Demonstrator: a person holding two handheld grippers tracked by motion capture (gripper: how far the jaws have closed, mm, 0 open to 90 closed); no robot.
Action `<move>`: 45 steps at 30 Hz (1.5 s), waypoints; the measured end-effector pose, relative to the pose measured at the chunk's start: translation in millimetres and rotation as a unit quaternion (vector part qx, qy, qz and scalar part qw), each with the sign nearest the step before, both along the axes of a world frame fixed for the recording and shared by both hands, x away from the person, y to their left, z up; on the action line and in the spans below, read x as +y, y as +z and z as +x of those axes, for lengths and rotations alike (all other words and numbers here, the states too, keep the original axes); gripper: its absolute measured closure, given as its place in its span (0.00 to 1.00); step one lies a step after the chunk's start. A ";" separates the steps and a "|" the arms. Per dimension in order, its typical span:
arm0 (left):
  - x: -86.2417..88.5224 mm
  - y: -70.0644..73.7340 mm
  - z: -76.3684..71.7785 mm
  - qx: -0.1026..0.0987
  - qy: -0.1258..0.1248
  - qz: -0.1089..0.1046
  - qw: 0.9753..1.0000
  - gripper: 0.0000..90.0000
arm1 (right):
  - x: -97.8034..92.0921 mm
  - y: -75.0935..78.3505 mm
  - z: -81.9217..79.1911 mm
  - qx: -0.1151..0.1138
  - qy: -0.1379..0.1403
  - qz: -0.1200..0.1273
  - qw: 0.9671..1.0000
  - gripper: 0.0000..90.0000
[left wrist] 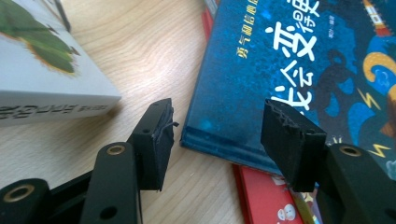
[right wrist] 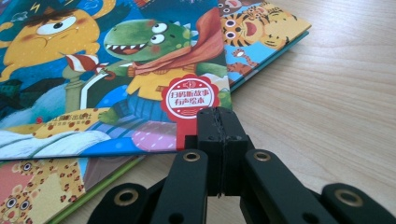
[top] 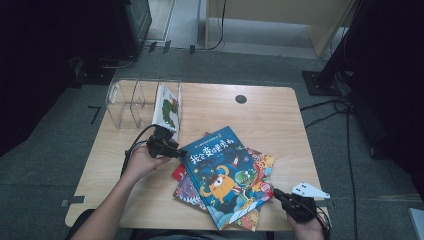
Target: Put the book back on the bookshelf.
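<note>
The blue picture book point(top: 226, 175) lies face up on top of a fanned pile near the front middle of the wooden table point(top: 280, 120), its cover tilted so one corner points toward the left gripper point(top: 172, 150). In the left gripper view that corner of the book point(left wrist: 280, 70) sits just ahead of the gap between the two jaws, which stand wide apart and hold nothing; bare wood runs under them. A red book point(left wrist: 266, 196) pokes out from beneath the blue one (only a sliver of it shows there).

The right gripper point(top: 280, 196) rests at the book's lower right corner, at the table's front edge. In the right gripper view its jaws are pressed together; whether they pinch the cover's corner or merely meet beside it I cannot tell. That view brings out the green dinosaur and red seal on the cover point(right wrist: 140, 70), and a tiger-patterned book point(right wrist: 261, 28) underneath.

To the pile's right the table is open wood up to its edge. Behind the left gripper a clear divided rack point(top: 131, 102) stands at the back left, with one white book point(top: 167, 107) upright in its rightmost slot.
</note>
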State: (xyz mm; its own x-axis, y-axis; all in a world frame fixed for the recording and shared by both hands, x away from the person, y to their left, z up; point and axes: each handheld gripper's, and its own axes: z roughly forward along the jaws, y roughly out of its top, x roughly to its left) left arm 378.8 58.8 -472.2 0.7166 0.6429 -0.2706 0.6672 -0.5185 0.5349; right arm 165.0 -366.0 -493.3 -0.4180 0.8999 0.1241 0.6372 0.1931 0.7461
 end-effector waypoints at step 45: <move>24.6 -5.5 -32.9 0.041 0.040 -0.023 0.998 0.51 | -2.5 -5.3 73.9 0.018 -0.023 0.024 0.999 1.00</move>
